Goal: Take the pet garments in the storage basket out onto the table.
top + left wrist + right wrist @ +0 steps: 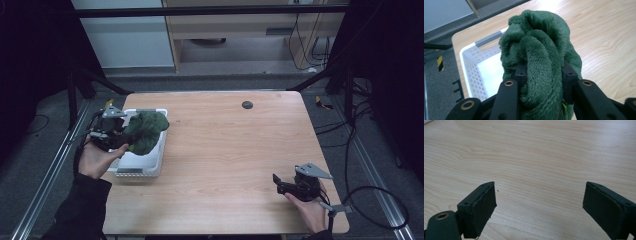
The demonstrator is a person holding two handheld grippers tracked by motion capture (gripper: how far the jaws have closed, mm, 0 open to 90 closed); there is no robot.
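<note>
Left hand-held gripper [121, 136] clamped on a dark green fleece cloth [145, 131]; jaws pinch a thick fold of it, seen close in the left gripper view, where the cloth [540, 57] bunches up between and above the two black jaws. Pads press into the pile on both sides. Cloth is bundled, not spread out, hanging over the white perforated basket [152, 167] at the table's left edge. In the high view most of the bundle sits above the basket's far half, some of it draping toward the right rim. Can't tell whether its lower end touches the basket floor. Left gripper view: basket [471, 62] lies behind and left of the cloth, hole-pattern walls visible, inside looks pale and bare where it shows.

Right hand-held gripper [276, 181] open, nothing between the jaws. It sits low at the near right part of the light wood table [225, 150], held in the person's right hand [310, 210], well apart from basket and cloth. Right gripper view: both pads spread wide over bare wood grain, gripper [539, 202] pointing across the tabletop; tiny dark speck on the wood near the left pad.

Small round black disc [247, 105] on the far part of the table, away from both grippers. Dark sleeves on both forearms.
</note>
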